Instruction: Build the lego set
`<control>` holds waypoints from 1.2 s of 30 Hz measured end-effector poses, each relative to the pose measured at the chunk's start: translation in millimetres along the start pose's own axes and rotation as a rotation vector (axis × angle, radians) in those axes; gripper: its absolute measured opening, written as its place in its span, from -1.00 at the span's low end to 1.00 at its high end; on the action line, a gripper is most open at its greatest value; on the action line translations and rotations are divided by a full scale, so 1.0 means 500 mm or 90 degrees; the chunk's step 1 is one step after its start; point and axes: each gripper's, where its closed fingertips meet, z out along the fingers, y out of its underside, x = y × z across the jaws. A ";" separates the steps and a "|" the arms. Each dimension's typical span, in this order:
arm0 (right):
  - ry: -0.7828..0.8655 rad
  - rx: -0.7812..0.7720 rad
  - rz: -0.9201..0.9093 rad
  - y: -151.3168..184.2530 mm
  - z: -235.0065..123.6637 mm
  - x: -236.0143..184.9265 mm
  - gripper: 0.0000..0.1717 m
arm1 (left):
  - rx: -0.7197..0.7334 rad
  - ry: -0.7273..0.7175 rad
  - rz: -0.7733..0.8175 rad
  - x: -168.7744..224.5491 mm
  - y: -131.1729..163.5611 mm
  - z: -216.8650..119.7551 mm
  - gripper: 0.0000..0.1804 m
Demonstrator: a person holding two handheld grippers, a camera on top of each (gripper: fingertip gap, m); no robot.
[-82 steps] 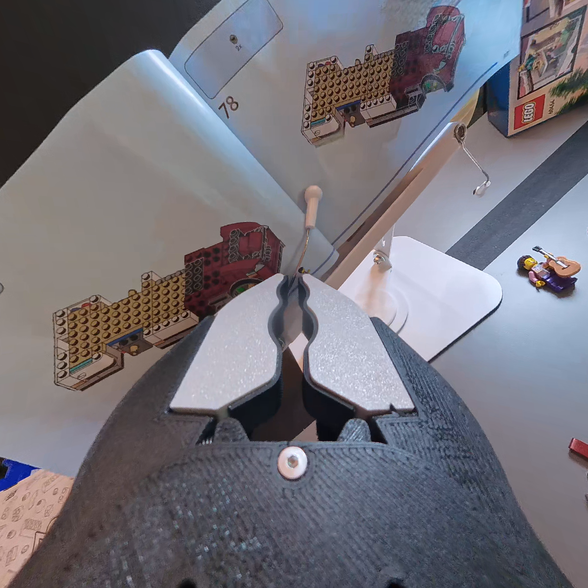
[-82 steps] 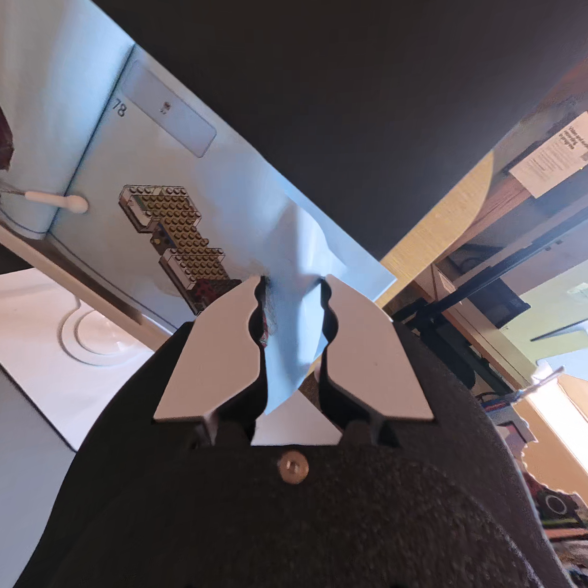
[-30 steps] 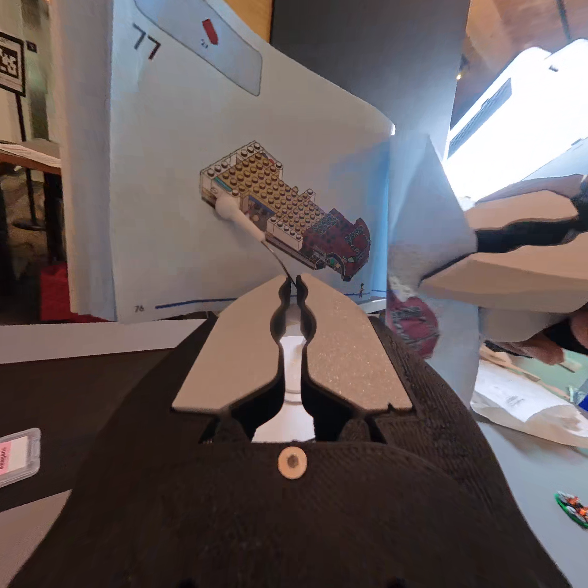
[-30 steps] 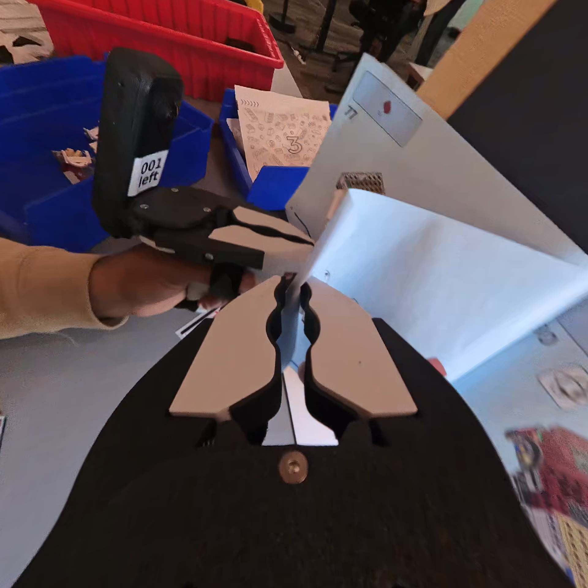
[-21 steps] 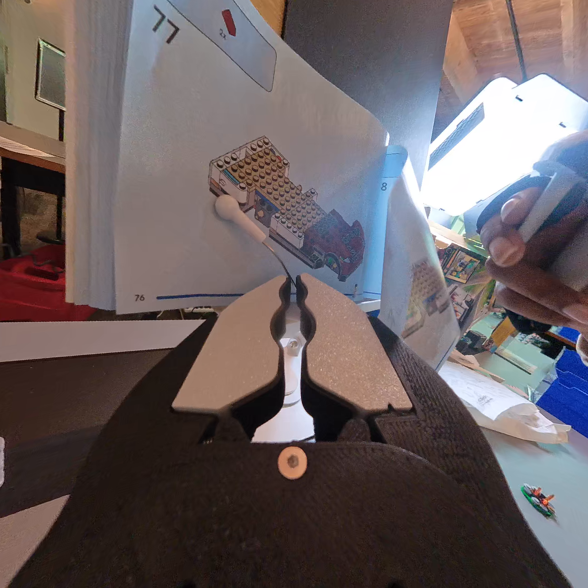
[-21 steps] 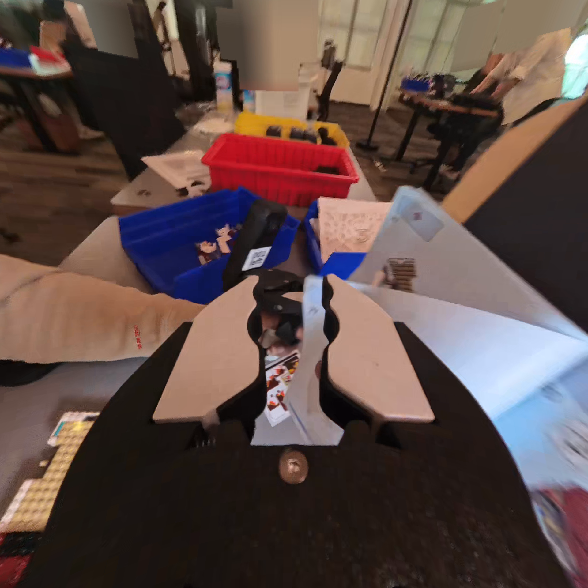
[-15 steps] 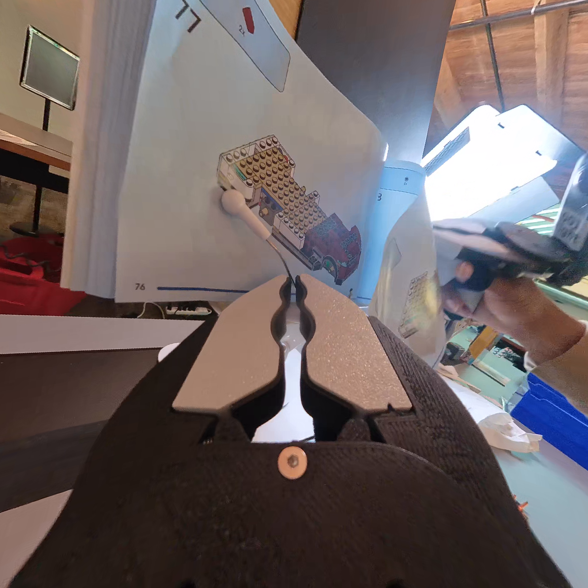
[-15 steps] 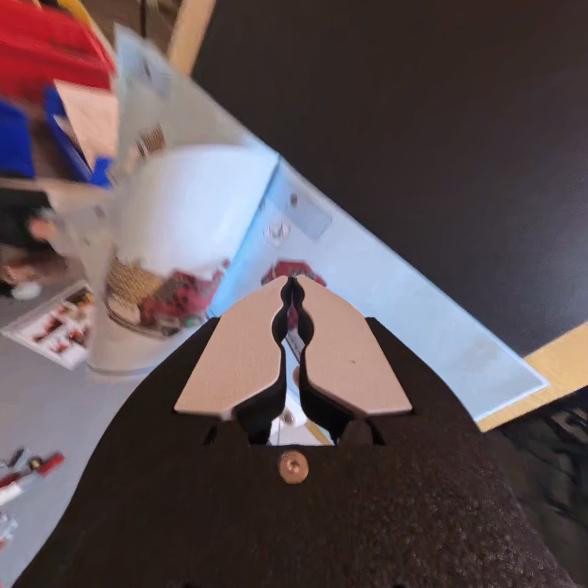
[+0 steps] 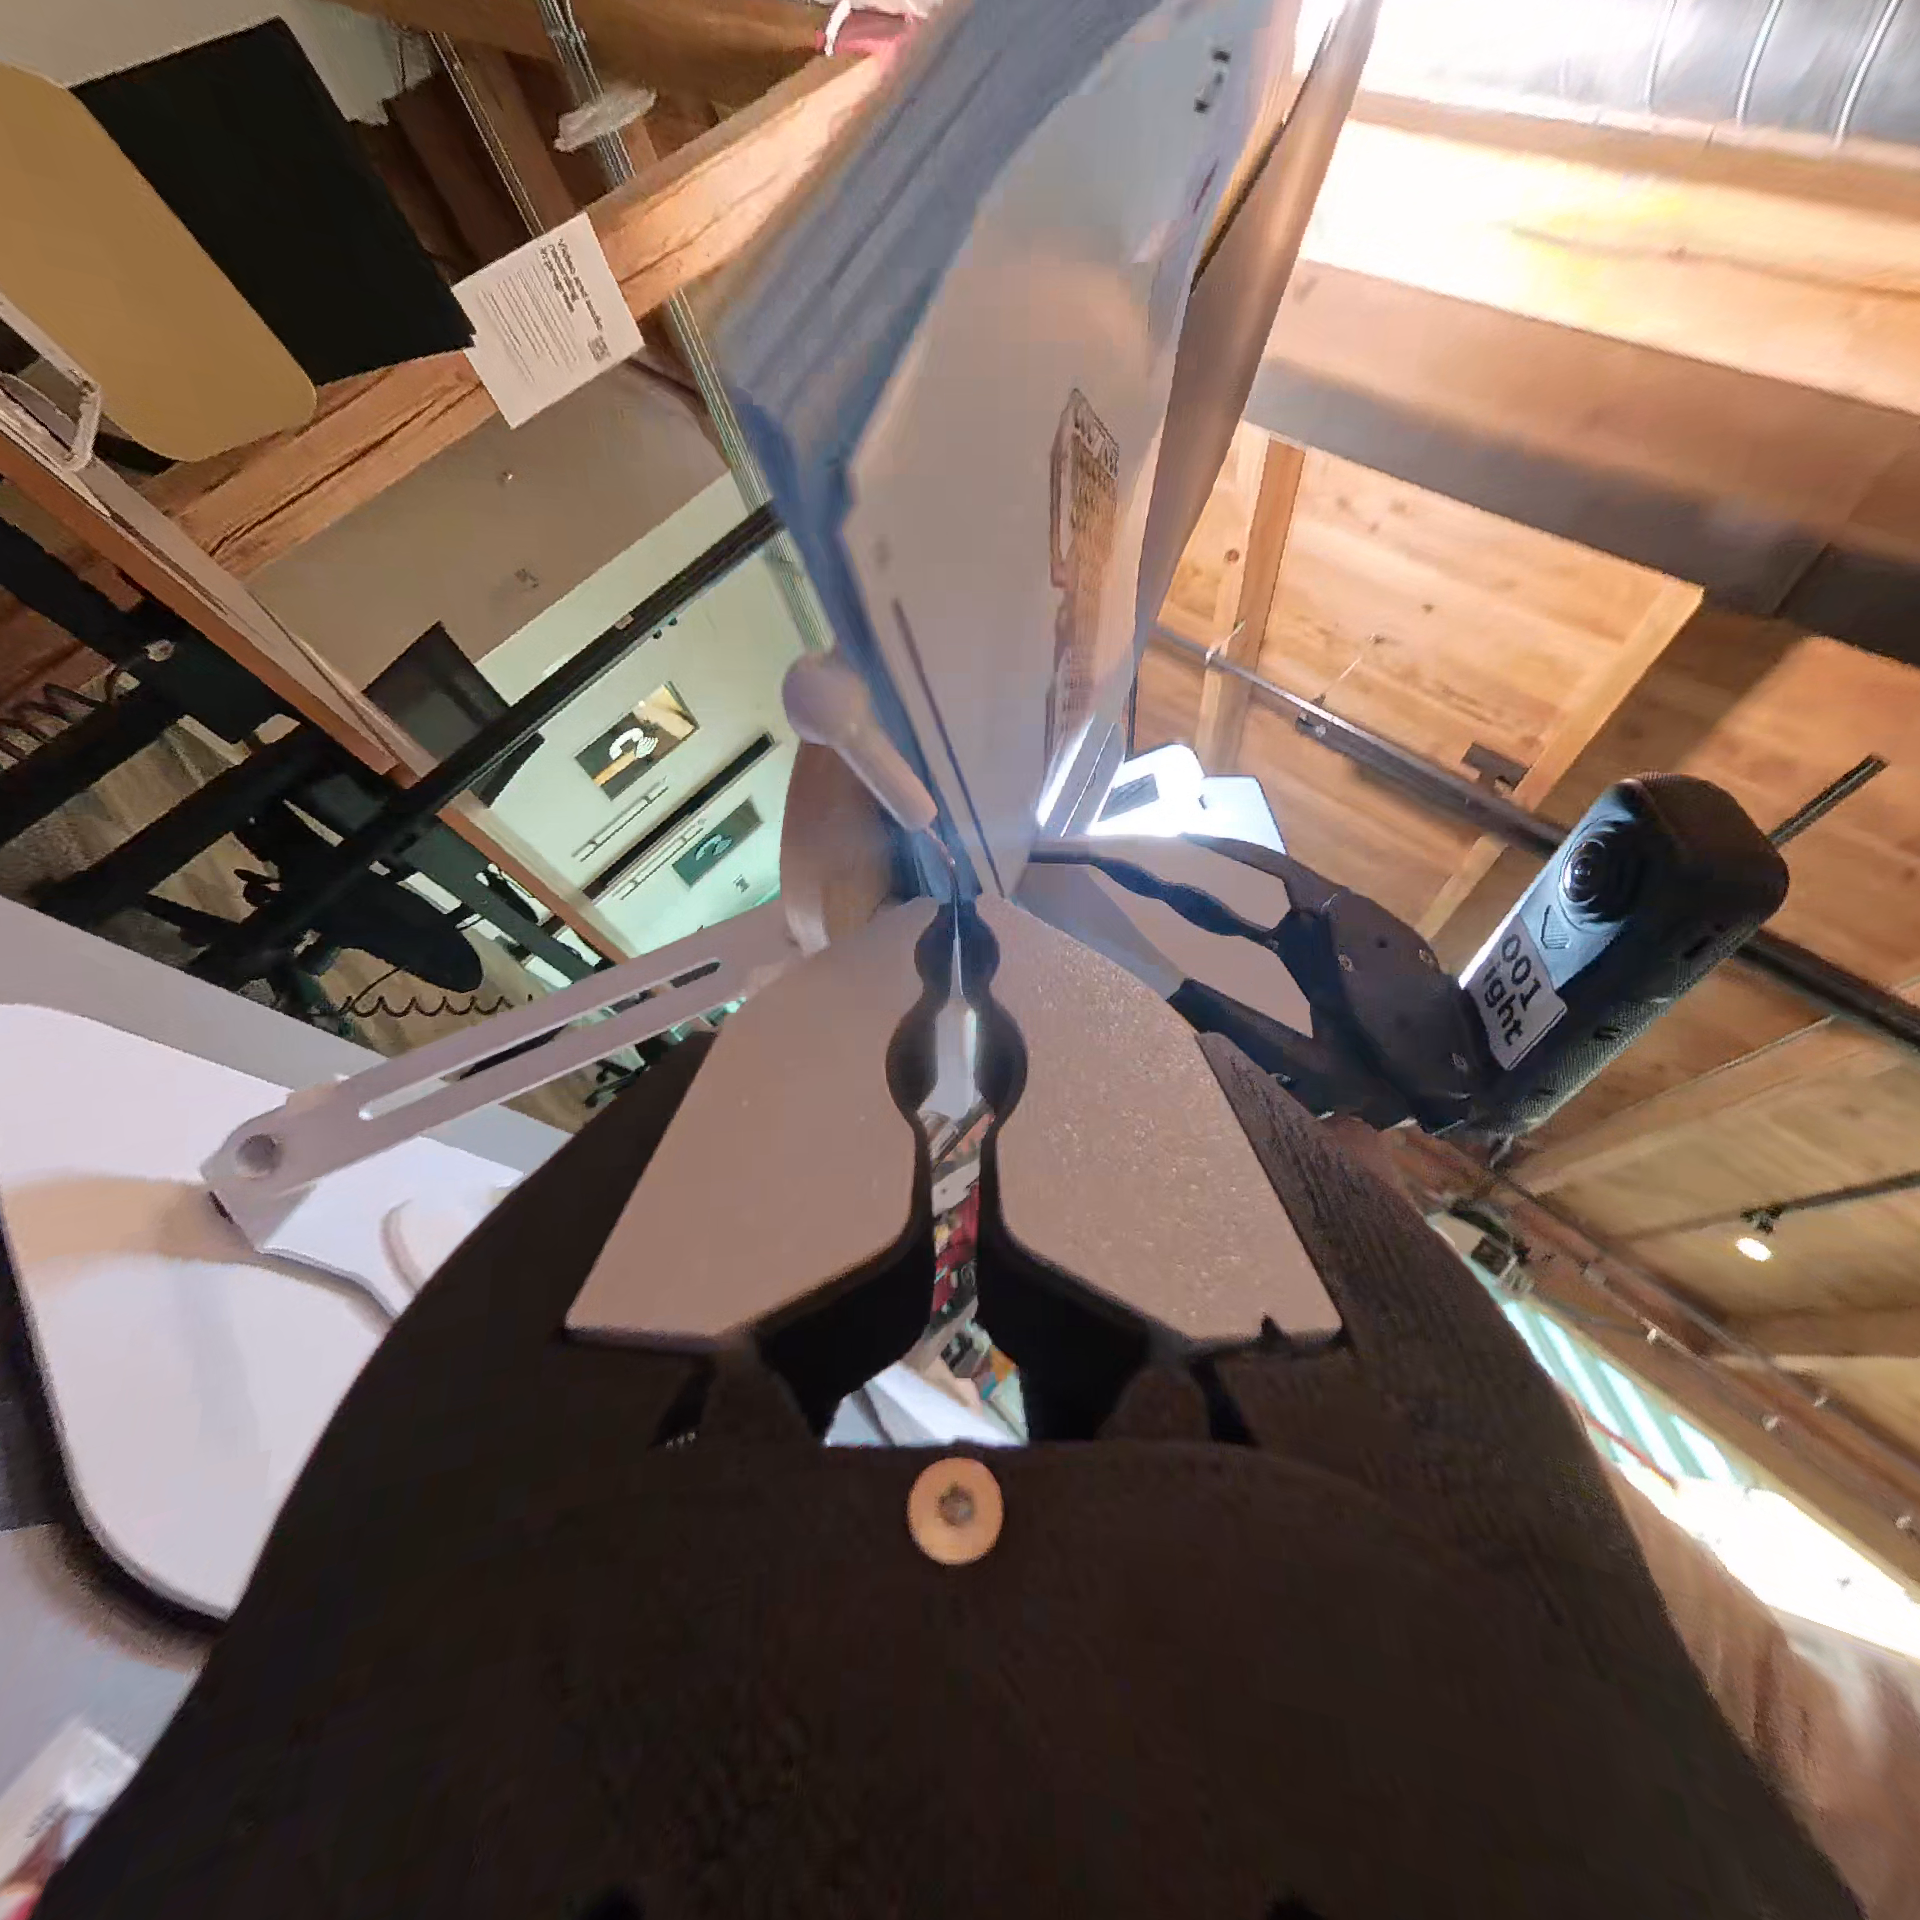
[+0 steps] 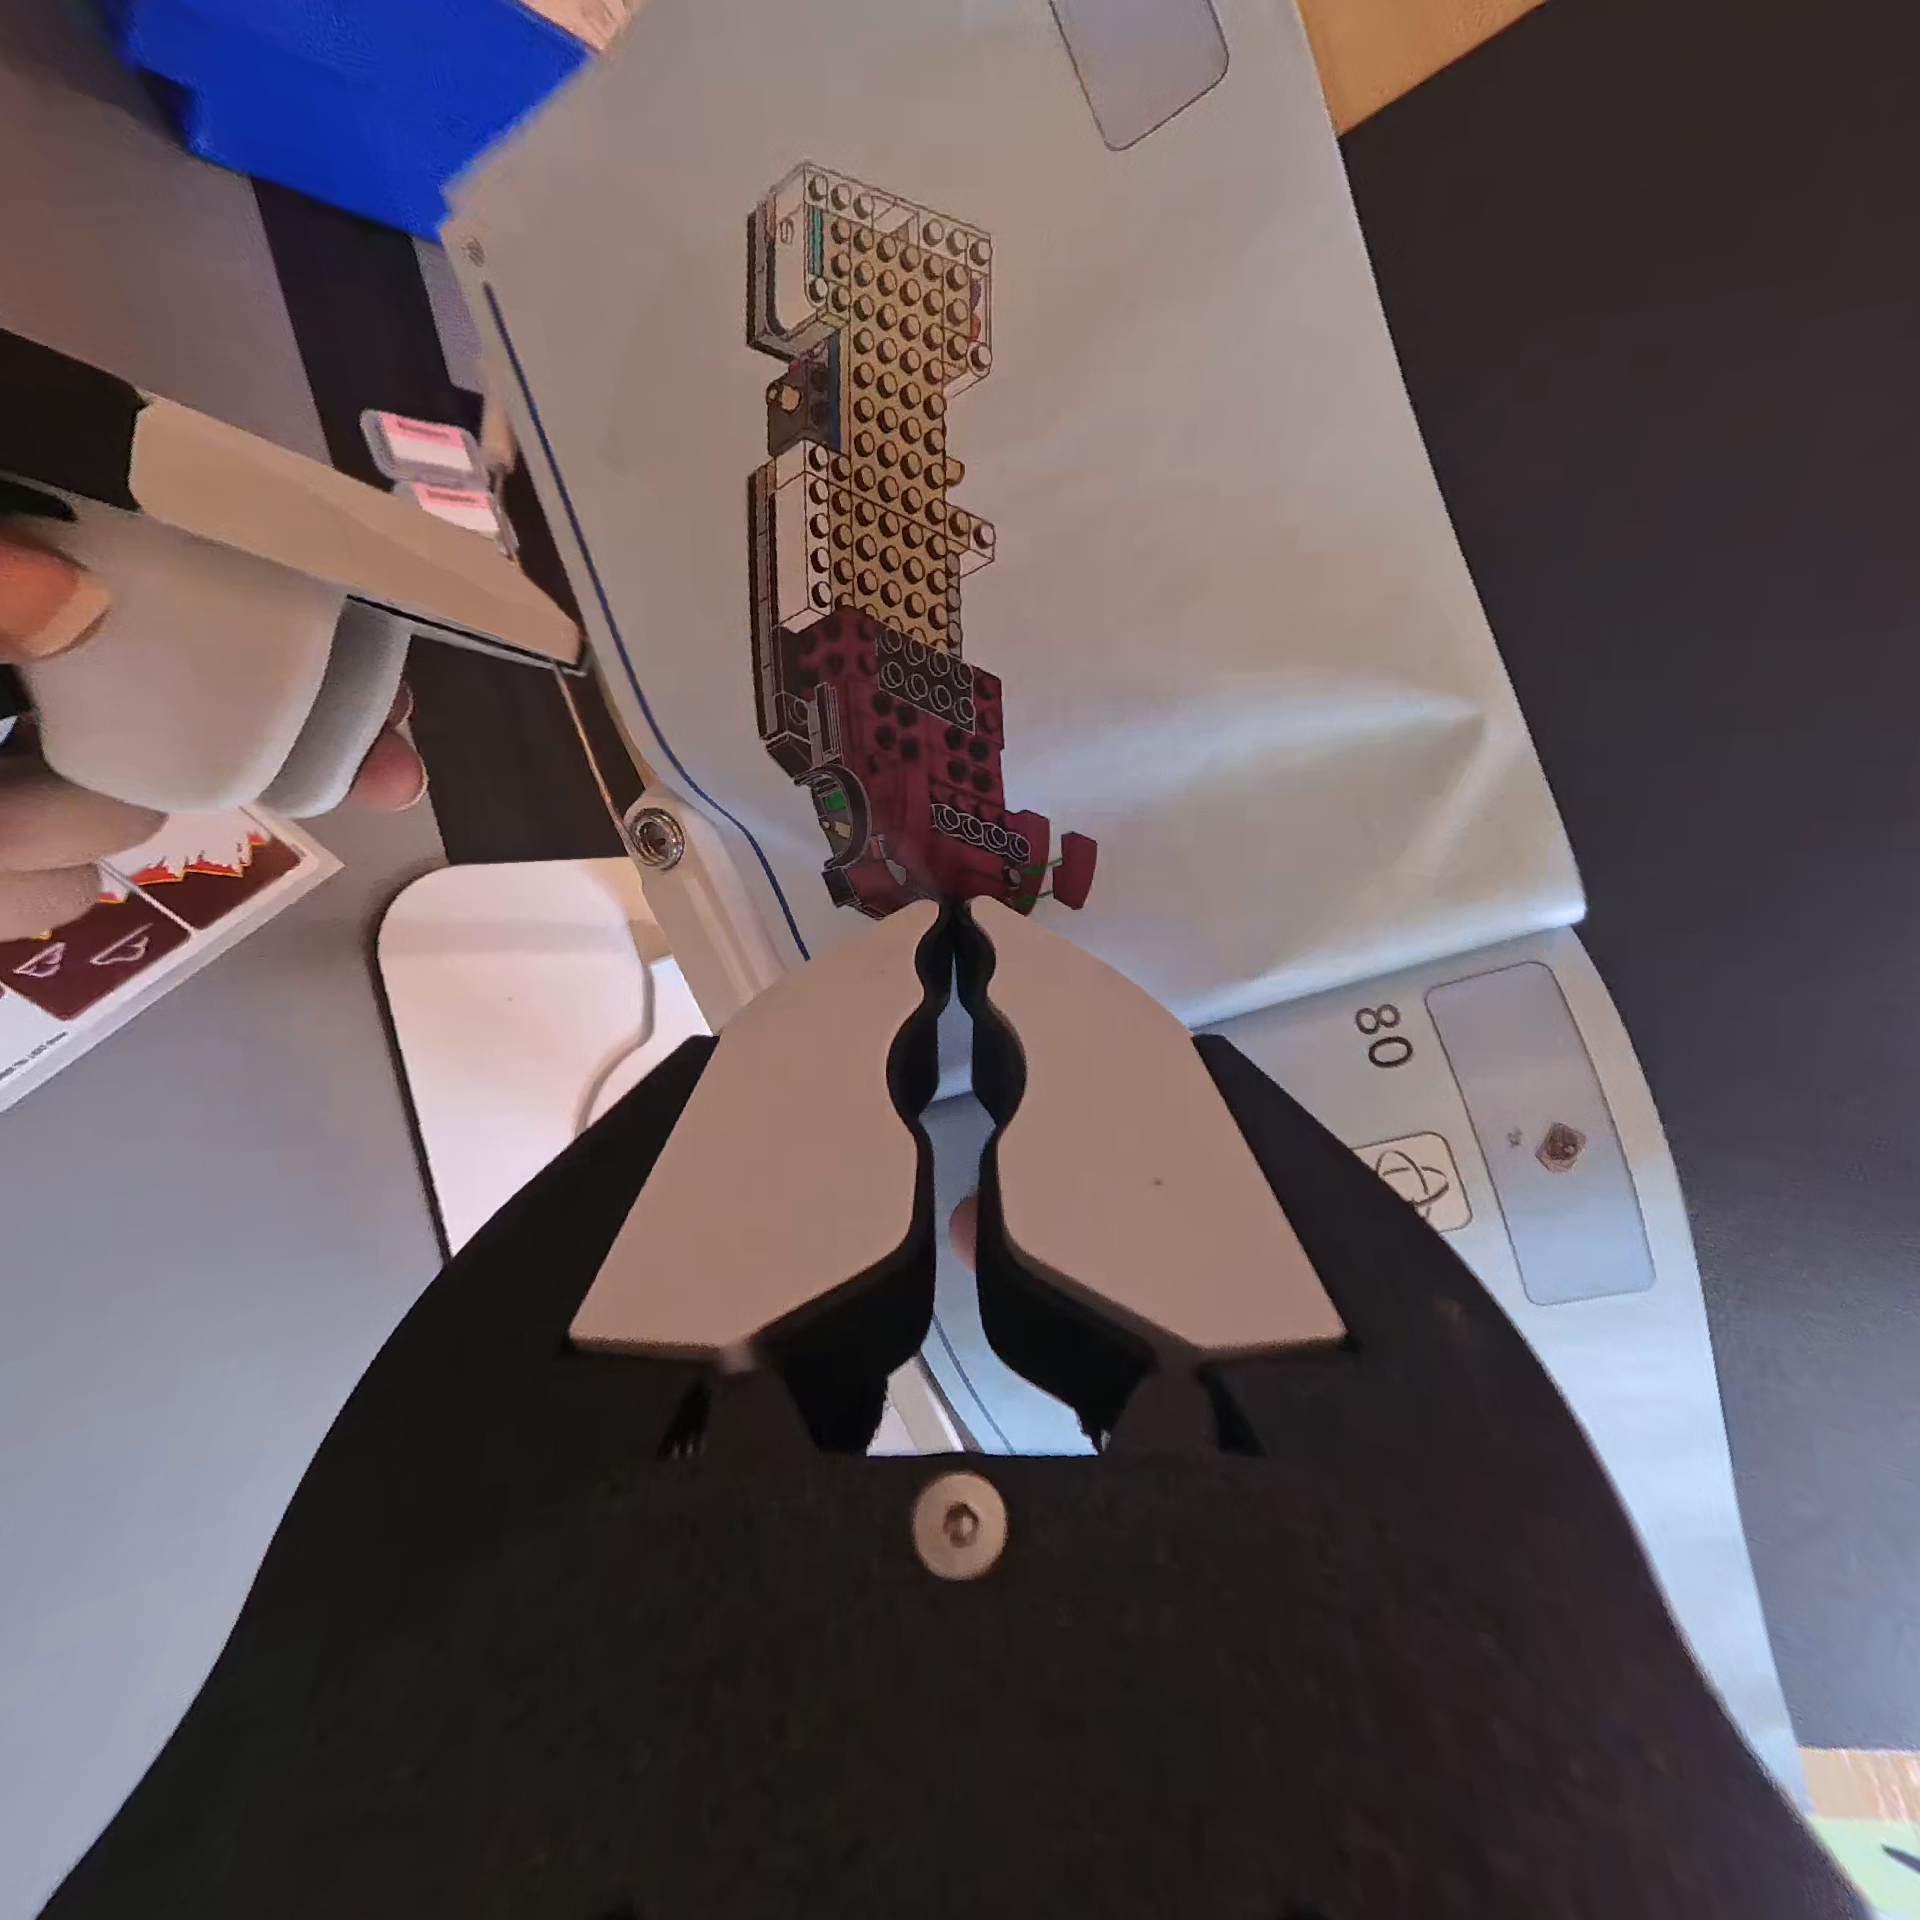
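An open instruction booklet (image 10: 1195,540) stands on a white book stand (image 10: 499,997); the left wrist view shows it edge-on (image 9: 987,416). My left gripper (image 9: 953,906) is shut on the stand's thin page-holder wire (image 9: 951,940), whose white tip (image 9: 842,727) lies against the pages. It also shows at the left of the right wrist view (image 10: 566,644), at the booklet's lower edge. My right gripper (image 10: 954,909) is shut, its tips against the page with the dark red model picture. The left wrist view shows it too (image 9: 1049,883), tips at the booklet.
A blue bin (image 10: 312,94) stands behind the booklet. A sticker sheet (image 10: 156,914) and small pink-labelled cards (image 10: 426,447) lie on the grey table. The stand's slotted metal arm (image 9: 468,1060) and white base (image 9: 104,1247) are to the left of my left gripper. The left gripper's tips are roughly 8 cm from the right gripper's.
My right gripper carried a page across, opened and let it go, then shut and moved to the front of the turned page. My left gripper stayed shut on the wire and tilted upward.
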 end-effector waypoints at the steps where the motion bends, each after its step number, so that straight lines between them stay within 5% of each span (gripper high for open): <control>1: 0.006 -0.006 0.001 0.000 0.001 0.000 -1.00 | 0.012 -0.006 -0.004 0.000 0.001 -0.002 -0.99; 5: -0.004 -0.006 0.009 -0.001 0.012 -0.010 -1.00 | 0.029 -0.077 0.051 0.008 -0.003 0.002 -0.99; 13: 0.002 0.020 0.028 -0.002 0.016 -0.011 -1.00 | -0.126 -0.255 0.421 0.033 -0.006 0.048 -0.98; 15: 0.000 0.027 0.040 -0.003 0.017 -0.013 -1.00 | -0.106 -0.275 0.352 0.030 -0.008 0.046 -0.98; 19: 0.007 0.030 0.039 -0.004 0.019 -0.013 -1.00 | 0.032 -0.210 0.053 -0.001 -0.009 0.002 -0.99; 23: 0.006 0.023 0.039 -0.004 0.018 -0.013 -1.00 | 0.132 -0.184 0.013 0.006 -0.006 -0.003 -0.99; 26: 0.007 0.019 0.033 -0.003 0.018 -0.014 -1.00 | 0.040 -0.246 0.235 0.036 -0.011 0.036 -0.99; 32: 0.009 0.024 0.025 0.000 0.018 -0.012 -1.00 | -0.301 -0.290 0.758 0.031 0.041 0.112 -0.99; 36: -0.032 0.091 0.078 0.005 -0.009 -0.026 -1.00 | -0.371 -0.264 0.835 0.035 0.044 0.105 -0.99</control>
